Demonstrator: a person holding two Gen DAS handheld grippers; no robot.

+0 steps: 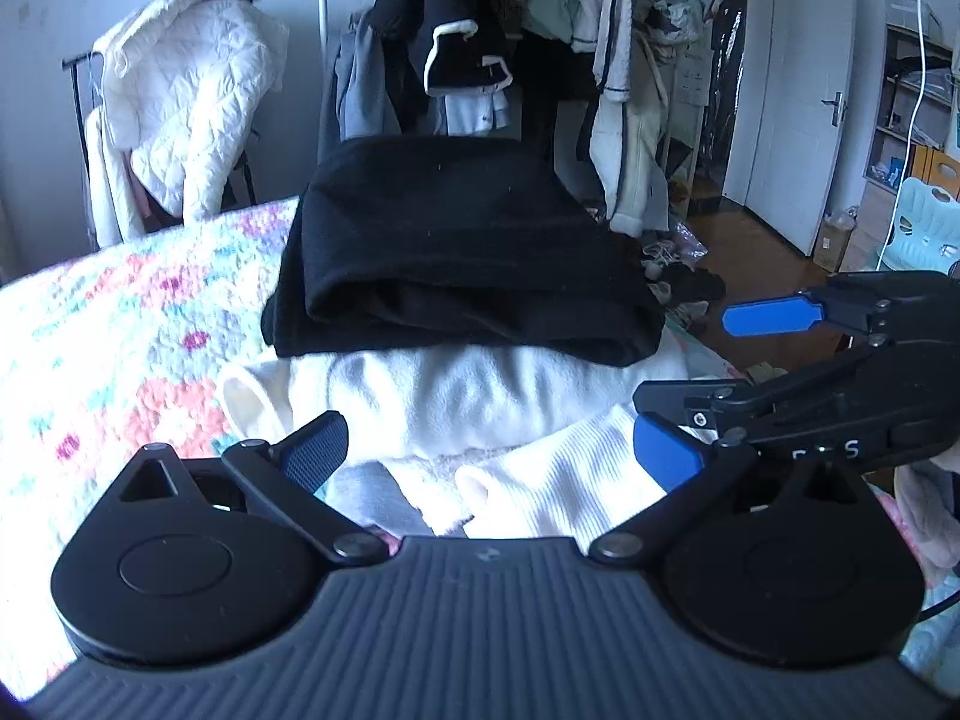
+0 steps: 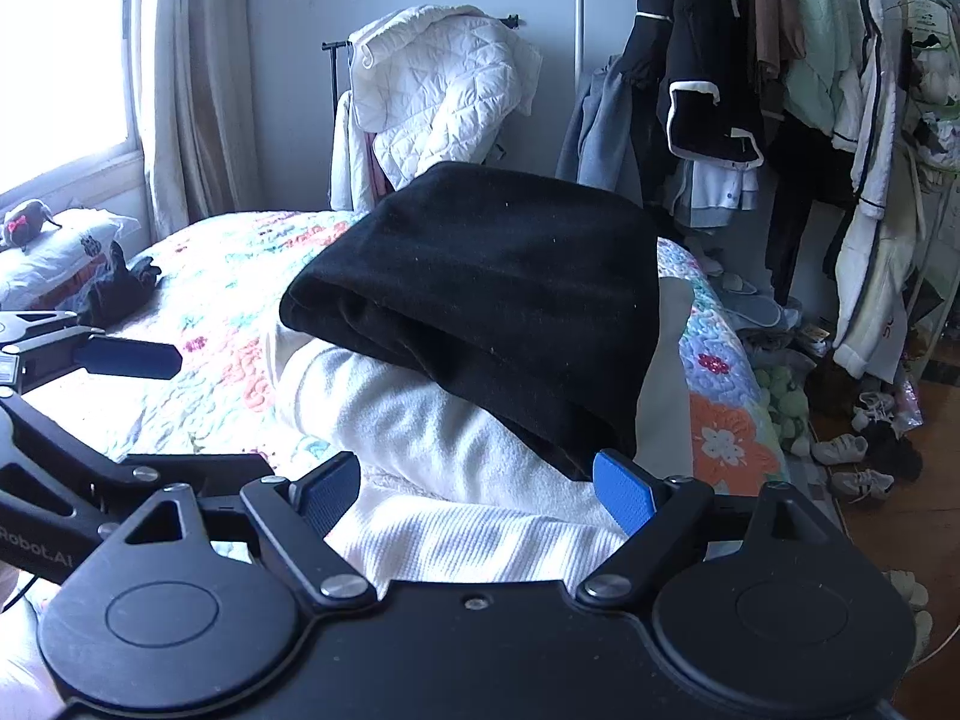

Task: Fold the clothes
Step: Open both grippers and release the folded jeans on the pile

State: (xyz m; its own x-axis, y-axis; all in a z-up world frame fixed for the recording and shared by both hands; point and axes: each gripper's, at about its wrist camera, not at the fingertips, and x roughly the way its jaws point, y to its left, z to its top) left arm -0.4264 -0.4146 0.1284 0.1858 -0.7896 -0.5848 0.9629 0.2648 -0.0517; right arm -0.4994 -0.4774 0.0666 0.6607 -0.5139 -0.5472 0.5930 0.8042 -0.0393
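Left wrist view: left gripper (image 1: 489,459) spread wide over the white ribbed garment (image 1: 558,492), folded black garment (image 1: 456,252) stacked beyond on the bed (image 1: 120,330). Right wrist view: right gripper (image 2: 477,492) wide too, same white clothes between its fingers.

Daylight pours through the curtained window (image 2: 66,54) onto the floral quilted bed (image 2: 228,276); pale wall (image 2: 300,60), white door (image 1: 798,96), wooden floor (image 1: 756,264).

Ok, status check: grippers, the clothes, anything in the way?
Left gripper and right gripper open, empty. Folded black garment sits atop white clothes pile on bed quilt. Nothing blocking.
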